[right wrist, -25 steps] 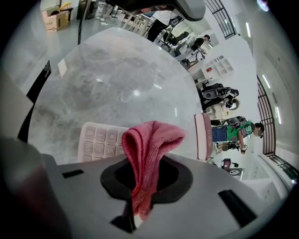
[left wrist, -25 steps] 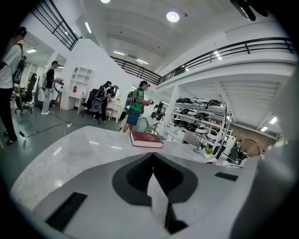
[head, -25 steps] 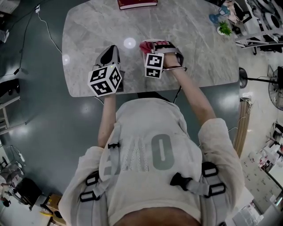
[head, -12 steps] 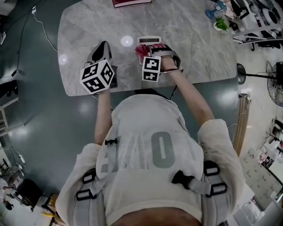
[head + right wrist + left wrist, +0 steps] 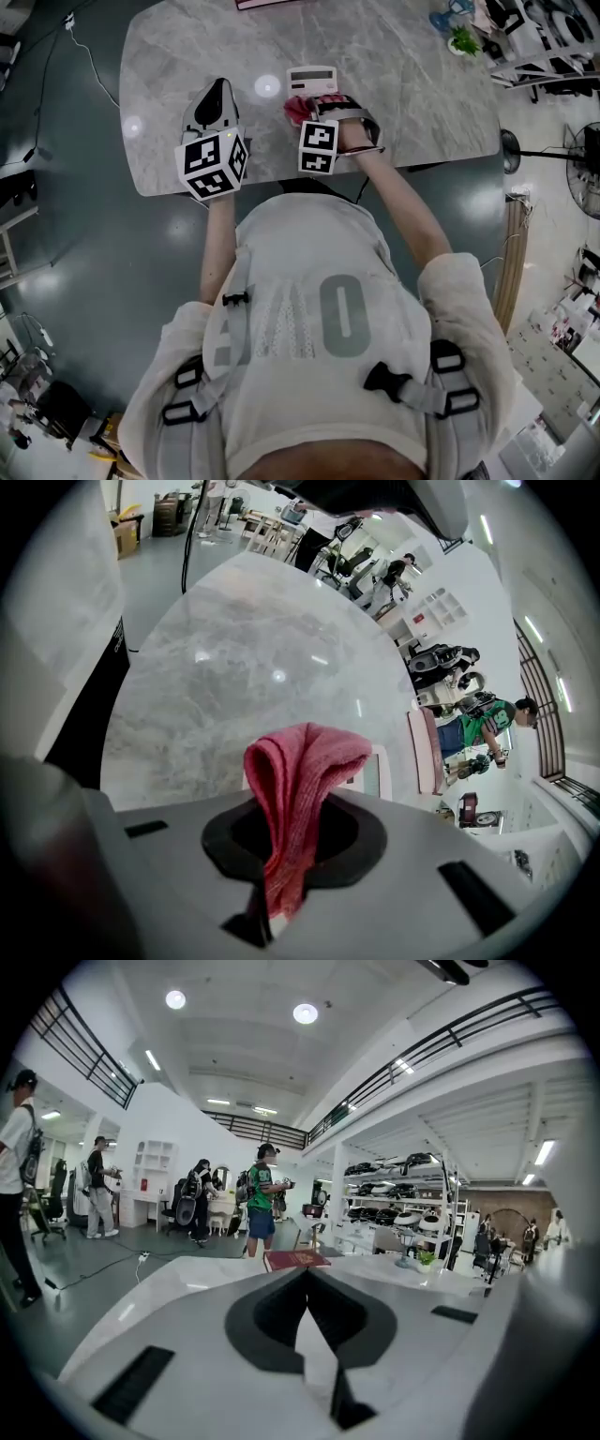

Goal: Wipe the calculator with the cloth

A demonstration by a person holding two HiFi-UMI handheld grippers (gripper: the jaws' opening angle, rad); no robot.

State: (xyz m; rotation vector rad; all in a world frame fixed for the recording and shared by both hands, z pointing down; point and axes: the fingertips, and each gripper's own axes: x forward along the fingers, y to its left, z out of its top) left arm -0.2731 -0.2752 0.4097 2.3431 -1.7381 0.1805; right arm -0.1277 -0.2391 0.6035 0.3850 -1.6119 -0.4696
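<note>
Right gripper (image 5: 312, 105): pressed together on a fold of the red cloth (image 5: 298, 108). The loose bunch sticks out past the tips and serves as the wiping pad.
Left gripper (image 5: 216, 94): jaws pressed together with nothing between them. It sits left of centre and points across the table (image 5: 422, 84), apart from the work.
Calculator (image 5: 312, 79): upper centre of the head view, flat on the table just beyond the cloth. Its near end is hidden.
Calculator axis: judged to run toward the frame top, display end farthest from the person.
</note>
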